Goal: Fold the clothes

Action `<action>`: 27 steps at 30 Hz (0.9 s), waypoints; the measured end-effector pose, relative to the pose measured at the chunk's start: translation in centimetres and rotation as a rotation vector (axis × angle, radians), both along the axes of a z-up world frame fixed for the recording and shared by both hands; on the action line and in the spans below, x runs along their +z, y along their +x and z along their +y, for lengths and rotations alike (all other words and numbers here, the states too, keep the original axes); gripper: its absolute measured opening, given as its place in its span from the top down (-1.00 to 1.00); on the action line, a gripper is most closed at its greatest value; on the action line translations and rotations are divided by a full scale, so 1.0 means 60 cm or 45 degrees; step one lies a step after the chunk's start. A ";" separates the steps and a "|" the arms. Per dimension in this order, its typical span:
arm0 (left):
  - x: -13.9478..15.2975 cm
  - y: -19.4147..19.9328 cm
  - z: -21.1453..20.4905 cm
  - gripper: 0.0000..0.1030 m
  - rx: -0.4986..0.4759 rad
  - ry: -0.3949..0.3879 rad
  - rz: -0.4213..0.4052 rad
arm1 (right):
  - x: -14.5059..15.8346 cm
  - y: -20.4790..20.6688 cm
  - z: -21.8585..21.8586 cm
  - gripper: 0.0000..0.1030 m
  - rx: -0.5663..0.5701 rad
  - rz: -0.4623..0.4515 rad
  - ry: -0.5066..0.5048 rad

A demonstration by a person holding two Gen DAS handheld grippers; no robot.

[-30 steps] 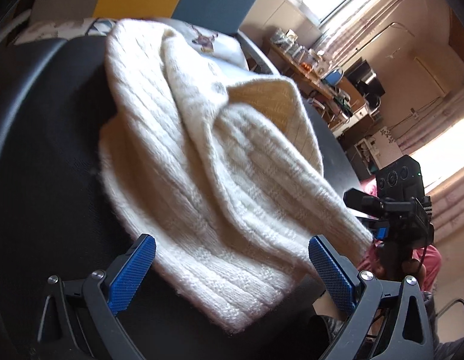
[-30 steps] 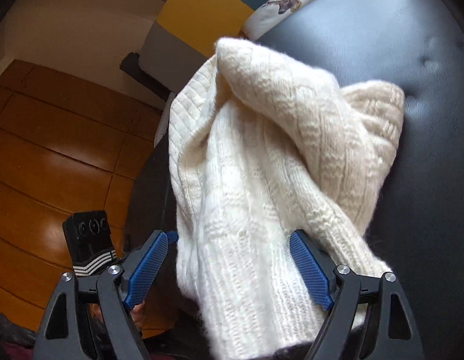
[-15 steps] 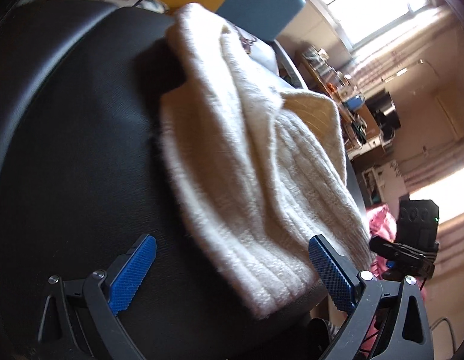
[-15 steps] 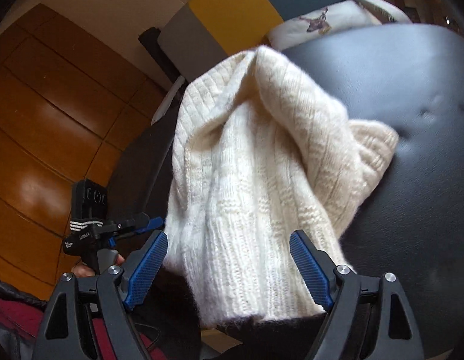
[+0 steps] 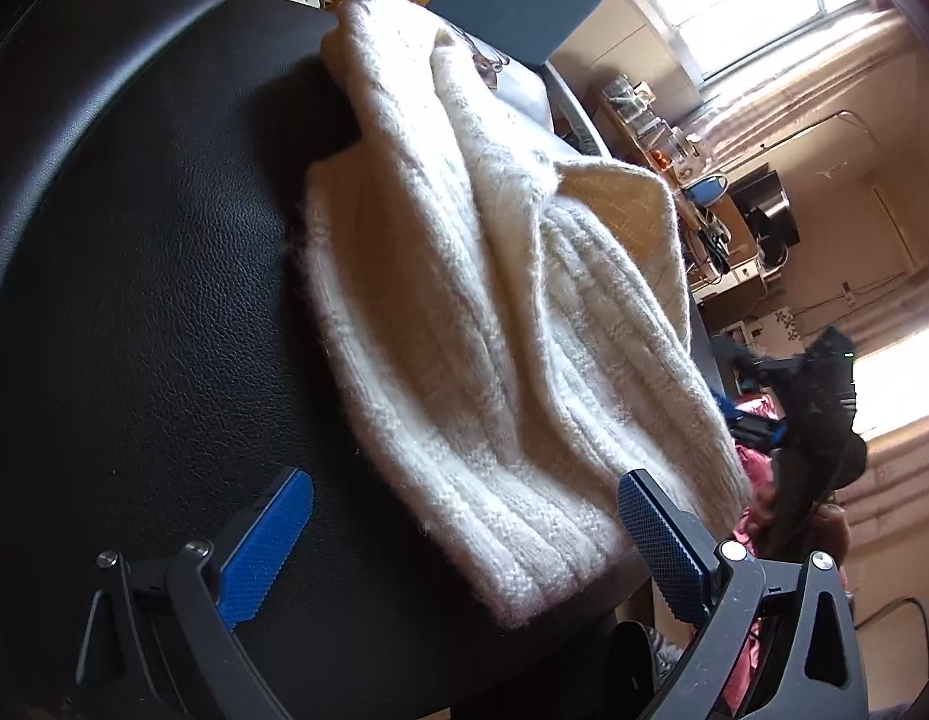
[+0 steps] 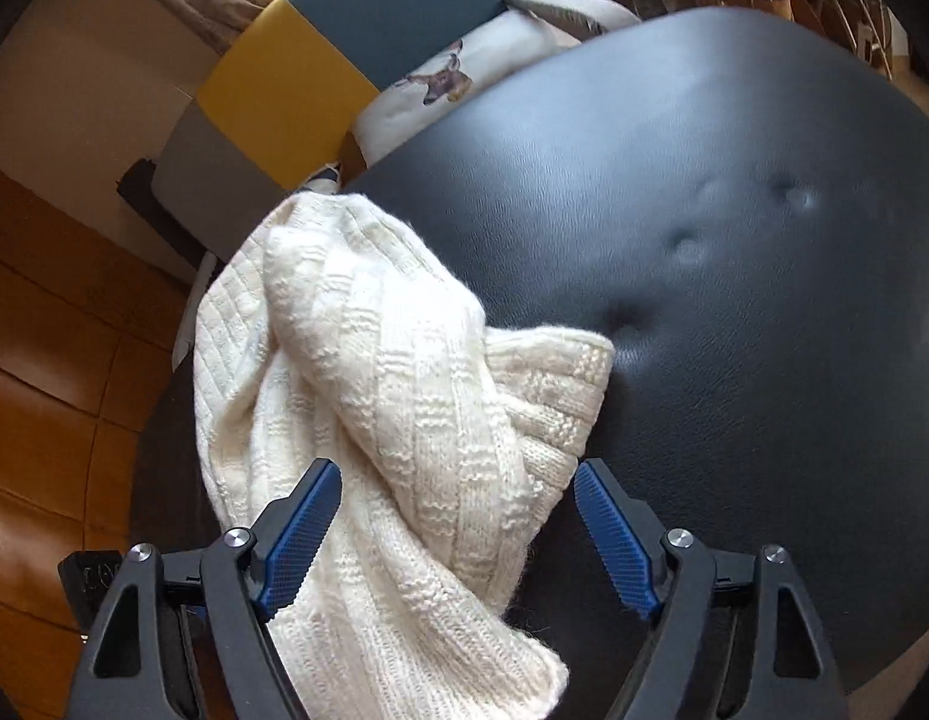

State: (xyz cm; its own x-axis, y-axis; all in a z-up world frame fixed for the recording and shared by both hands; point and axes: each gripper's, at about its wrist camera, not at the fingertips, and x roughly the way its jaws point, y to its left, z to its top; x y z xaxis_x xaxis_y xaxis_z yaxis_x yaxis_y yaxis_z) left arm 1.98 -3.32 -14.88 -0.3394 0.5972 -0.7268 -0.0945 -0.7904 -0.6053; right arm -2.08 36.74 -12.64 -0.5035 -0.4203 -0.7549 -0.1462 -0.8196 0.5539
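Sweater: the cream knit sweater lay bunched, loosely doubled over, on the black leather seat, near its edge.
Left gripper: fingers spread, holding nothing.
Right gripper: fingers apart, empty.
Progress: no tidy fold showed; squaring remained.

Bare black cushion wide open to the right of the sweater, dimpled only by a few buttons. Left of the sweater in the left wrist view, more bare leather. Hemmed in beyond by a chair back and pillow.

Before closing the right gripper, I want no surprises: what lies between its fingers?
Right wrist view: only the cream knit sweater lies between the open right gripper fingers.
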 end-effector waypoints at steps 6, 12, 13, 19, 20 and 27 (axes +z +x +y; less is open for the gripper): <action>-0.010 0.017 0.001 -0.99 0.025 -0.020 -0.012 | -0.036 -0.008 0.009 0.26 -0.058 -0.024 -0.074; 0.003 0.018 0.007 -0.99 0.025 -0.041 0.016 | 0.000 -0.024 -0.032 0.49 0.036 0.122 0.041; 0.006 0.019 0.005 -0.99 0.025 -0.045 0.027 | 0.016 -0.029 -0.046 0.49 0.071 0.168 0.084; 0.026 0.021 -0.008 -0.99 0.029 -0.042 0.072 | 0.053 -0.022 -0.174 0.40 0.484 0.333 0.251; 0.030 0.017 -0.007 -0.99 0.030 -0.036 0.079 | 0.043 -0.013 -0.192 0.40 0.551 0.319 0.227; 0.097 -0.028 0.004 -0.99 -0.012 0.007 0.218 | 0.002 0.053 -0.220 0.31 0.633 0.294 0.117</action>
